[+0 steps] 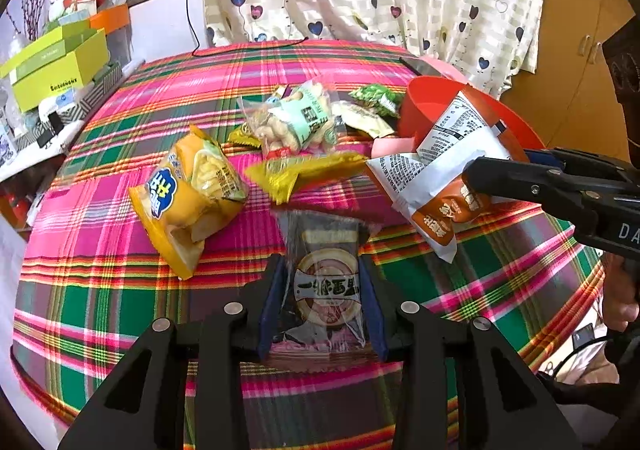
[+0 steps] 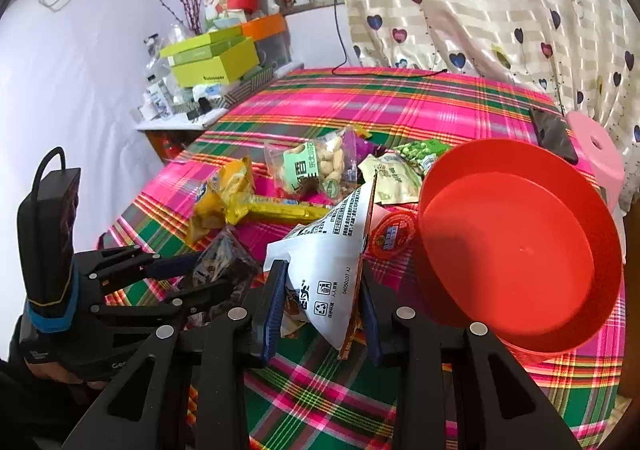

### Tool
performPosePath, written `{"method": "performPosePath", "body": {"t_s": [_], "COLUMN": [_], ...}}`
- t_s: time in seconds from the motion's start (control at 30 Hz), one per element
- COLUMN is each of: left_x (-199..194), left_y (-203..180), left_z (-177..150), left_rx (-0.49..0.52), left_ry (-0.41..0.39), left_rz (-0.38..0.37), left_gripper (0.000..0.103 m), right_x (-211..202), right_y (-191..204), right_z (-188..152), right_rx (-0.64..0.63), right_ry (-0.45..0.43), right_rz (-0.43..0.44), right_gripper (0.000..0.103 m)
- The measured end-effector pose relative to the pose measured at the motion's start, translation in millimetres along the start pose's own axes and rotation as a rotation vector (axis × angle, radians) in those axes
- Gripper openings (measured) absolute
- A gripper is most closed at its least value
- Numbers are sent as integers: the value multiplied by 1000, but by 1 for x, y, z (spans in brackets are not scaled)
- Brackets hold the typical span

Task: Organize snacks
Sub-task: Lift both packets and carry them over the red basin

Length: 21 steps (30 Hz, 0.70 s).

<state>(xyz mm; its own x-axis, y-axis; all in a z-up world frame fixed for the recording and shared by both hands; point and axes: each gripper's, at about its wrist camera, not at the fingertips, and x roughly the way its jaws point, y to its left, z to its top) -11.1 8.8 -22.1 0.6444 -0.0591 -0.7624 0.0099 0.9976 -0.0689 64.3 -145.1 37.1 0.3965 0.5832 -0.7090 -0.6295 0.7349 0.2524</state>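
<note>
Seen from the left wrist, the left tool (image 1: pixel 326 290) has its blue-padded fingers (image 1: pixel 270 302) pressed on either side of a clear plastic snack packet with a round brown label (image 1: pixel 326 282), held over the pink and green plaid-covered bench (image 1: pixel 120 290). Beyond it lie a yellow crisp bag (image 1: pixel 192 190), a clear bag of pale puffed snacks (image 1: pixel 296 122) and a long yellow wrapper (image 1: pixel 300 170). At right, the right tool (image 1: pixel 476 178) grips a white and orange printed snack bag (image 1: pixel 432 178) in front of the red plastic basin (image 1: pixel 440 106). From the right wrist, the right tool (image 2: pixel 324 298) is nearly closed, pinching that white bag (image 2: pixel 332 258) just left of the red basin (image 2: pixel 520 250), which sits on the plaid bench (image 2: pixel 360 102). A small round red-lidded cup (image 2: pixel 394 234) lies against the basin's rim. At left, the left tool (image 2: pixel 200 274) holds its clear packet (image 2: pixel 224 262).
</note>
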Motion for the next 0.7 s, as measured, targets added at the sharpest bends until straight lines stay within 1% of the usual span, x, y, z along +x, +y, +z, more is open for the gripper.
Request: {"method": "performPosePath", "body": {"t_s": [0.33, 0.53, 0.7], "left_x": [-19, -27, -31], "left_y": [-10, -6, -1], "left_z": [2, 4, 6], "left_rx": [11, -8, -34], "left_ry": [-45, -76, -96], "left_rz": [-5, -19, -29], "left_gripper": [37, 37, 37], "right_x": [-27, -38, -40], "right_y": [-4, -6, -8], "right_z": [-5, -3, -2], "right_rx": [19, 23, 25], "right_ry": [-61, -90, -94], "right_rz": [-6, -9, -9], "right_gripper": [31, 31, 31]}}
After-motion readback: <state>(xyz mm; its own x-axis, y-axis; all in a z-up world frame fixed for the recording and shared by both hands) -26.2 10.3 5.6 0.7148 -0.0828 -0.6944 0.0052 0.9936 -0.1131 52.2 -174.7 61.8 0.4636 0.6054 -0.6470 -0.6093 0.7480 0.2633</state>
